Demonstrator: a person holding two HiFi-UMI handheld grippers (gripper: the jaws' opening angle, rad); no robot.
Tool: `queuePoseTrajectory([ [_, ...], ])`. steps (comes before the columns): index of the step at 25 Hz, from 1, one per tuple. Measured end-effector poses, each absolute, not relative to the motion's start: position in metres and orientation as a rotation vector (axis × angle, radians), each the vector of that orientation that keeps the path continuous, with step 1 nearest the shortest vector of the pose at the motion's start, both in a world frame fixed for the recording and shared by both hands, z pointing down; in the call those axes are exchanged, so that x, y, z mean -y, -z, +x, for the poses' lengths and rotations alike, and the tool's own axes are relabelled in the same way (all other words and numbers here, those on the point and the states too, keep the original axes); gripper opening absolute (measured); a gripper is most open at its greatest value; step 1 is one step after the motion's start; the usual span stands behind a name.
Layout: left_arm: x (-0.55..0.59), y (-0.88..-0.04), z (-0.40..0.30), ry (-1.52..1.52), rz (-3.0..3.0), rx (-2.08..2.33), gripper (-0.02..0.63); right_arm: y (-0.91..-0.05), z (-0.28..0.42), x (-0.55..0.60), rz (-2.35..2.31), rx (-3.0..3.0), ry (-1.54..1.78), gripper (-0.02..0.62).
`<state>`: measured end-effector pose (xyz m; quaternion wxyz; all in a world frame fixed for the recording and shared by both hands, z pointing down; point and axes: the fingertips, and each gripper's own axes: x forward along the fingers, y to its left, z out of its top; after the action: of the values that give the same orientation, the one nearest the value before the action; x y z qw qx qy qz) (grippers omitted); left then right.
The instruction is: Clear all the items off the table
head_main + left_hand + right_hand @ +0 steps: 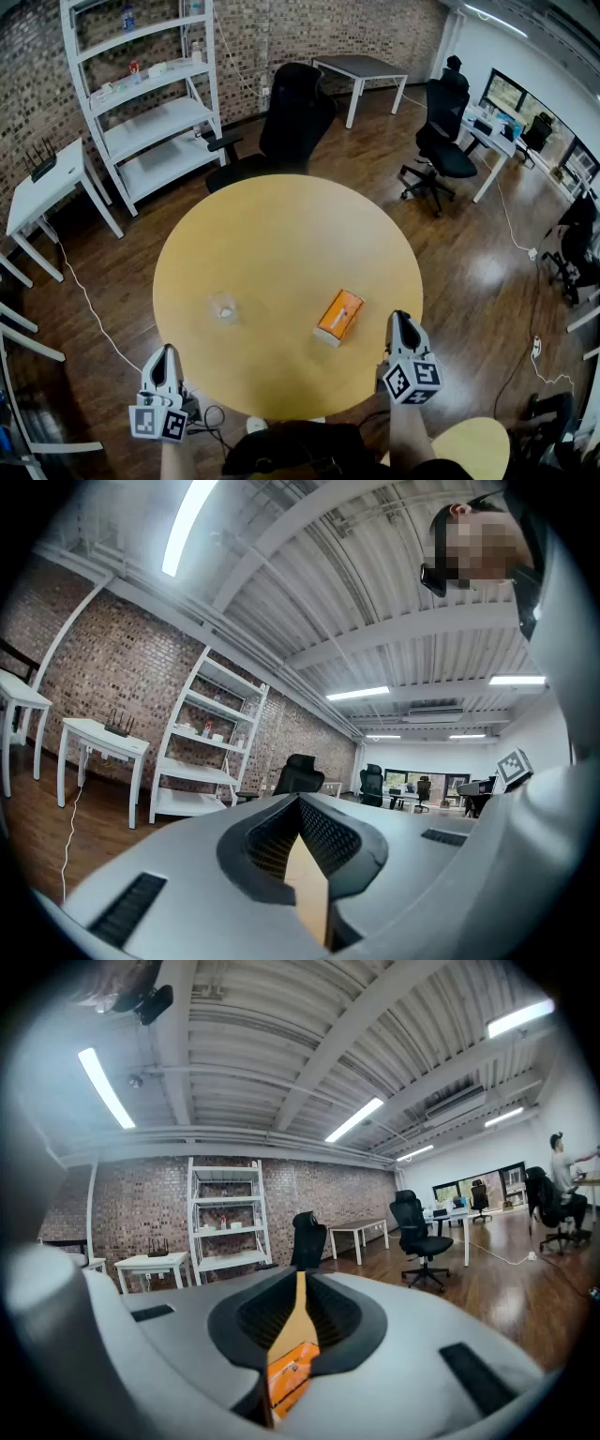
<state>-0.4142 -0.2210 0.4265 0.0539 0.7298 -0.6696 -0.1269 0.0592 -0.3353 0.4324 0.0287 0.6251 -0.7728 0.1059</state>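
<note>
Orange box (292,1374) shows in right gripper view, not left.

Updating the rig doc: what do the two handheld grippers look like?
Both the left gripper and right gripper have pale grey moulded shells tapering to two jaws lined with black ribbed pads. Each carries a white cube with black square markers at its rear. No cables visible on them. Forearms are unsleeved.

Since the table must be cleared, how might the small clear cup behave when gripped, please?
The small clear cup is see-through, so probably light and perhaps fragile. Alone on the smooth round yellow table, it may slide if pushed.
</note>
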Motion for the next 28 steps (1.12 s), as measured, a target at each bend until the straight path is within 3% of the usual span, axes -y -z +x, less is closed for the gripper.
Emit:
queuePoseTrajectory([
  [8,0.243,-0.443,-0.409,0.359,2.236,1.959,0.002,-0.508,0.030,0.377,1.857,2.193,-0.650,0.293],
  [15,0.280,-0.458,-0.429,0.287,2.320,1.891,0.002,-0.566,0.002,0.393,1.893,1.950,-0.740,0.301],
  [17,0.289,-0.456,-0.431,0.287,2.364,1.830,0.002,-0.579,-0.007,0.394,1.883,1.909,-0.784,0.347],
  [27,0.328,-0.479,-0.400,0.200,2.493,1.577,0.002,-0.623,-0.006,0.394,1.936,1.715,-0.823,0.348],
  [28,0.331,-0.480,-0.399,0.199,2.487,1.572,0.002,-0.630,-0.009,0.394,1.933,1.705,-0.873,0.376],
])
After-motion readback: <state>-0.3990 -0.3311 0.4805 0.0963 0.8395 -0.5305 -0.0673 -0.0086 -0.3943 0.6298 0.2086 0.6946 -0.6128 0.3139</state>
